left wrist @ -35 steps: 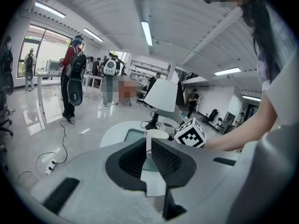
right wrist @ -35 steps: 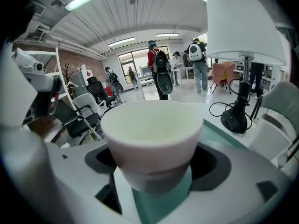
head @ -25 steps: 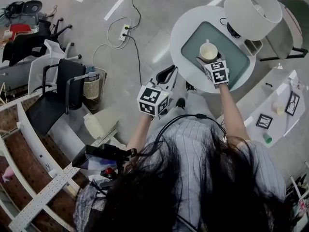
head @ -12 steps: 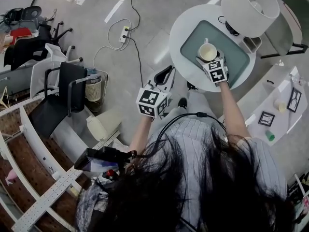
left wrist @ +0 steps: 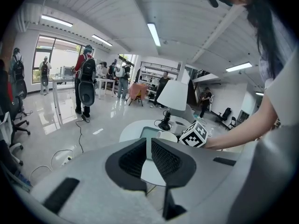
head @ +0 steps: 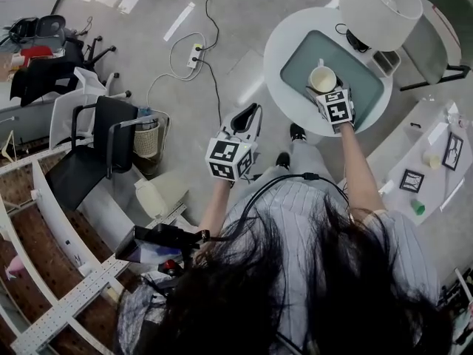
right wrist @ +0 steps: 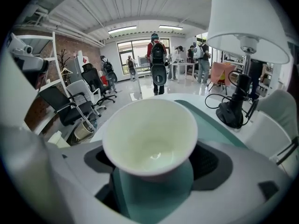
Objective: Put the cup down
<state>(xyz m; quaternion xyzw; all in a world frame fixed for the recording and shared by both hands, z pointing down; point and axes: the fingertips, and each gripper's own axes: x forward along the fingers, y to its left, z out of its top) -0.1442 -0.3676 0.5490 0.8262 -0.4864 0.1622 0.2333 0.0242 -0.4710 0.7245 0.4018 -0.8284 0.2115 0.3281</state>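
Note:
A cream cup (head: 323,79) with a handle is over the green mat (head: 362,87) on the round white table (head: 284,46). My right gripper (head: 325,89) reaches in from the near side, shut on the cup. In the right gripper view the cup (right wrist: 149,134) fills the space between the jaws of the right gripper (right wrist: 154,164), with its mouth up. I cannot tell whether its base touches the mat. My left gripper (head: 251,113) hangs over the floor, left of the table, shut and holding nothing. In its own view the left gripper (left wrist: 146,146) points toward the table and the cup (left wrist: 167,136).
A white-shaded lamp (head: 380,9) stands at the table's far side, close behind the cup. A grey chair (head: 436,35) is beyond it, and a white side table (head: 429,154) is to the right. On the floor at left are a black chair (head: 96,143), a wastebasket (head: 146,137) and a power strip (head: 196,50).
The right gripper has stayed over the mat with the cup in it, shifting only slightly. The left gripper has hardly moved.

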